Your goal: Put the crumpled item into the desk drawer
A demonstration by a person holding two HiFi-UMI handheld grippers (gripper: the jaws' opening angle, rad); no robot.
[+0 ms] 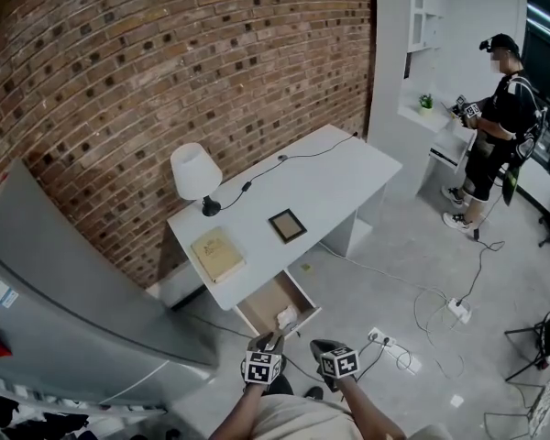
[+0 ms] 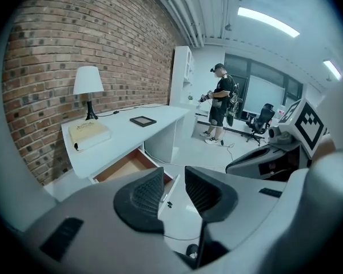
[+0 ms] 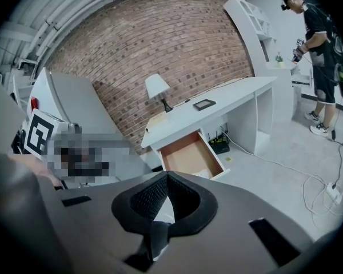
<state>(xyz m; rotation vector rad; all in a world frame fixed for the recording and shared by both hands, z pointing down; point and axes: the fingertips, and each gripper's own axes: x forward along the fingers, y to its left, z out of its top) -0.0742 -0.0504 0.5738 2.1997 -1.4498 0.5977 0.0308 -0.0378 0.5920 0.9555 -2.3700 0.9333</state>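
We hold the left hand-held gripper (image 2: pixel 174 181) apart and empty, the right hand-held gripper (image 3: pixel 167 177) together; the crumpled item (image 1: pixel 286 318) lies in the drawer (image 1: pixel 262 306) at twelve o'clock.

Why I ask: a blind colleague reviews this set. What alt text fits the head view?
A white desk stands against a brick wall with its drawer open and a pale crumpled item inside; the left hand-held gripper and right hand-held gripper are just in front of it. A lamp, book and picture frame sit on the desk.
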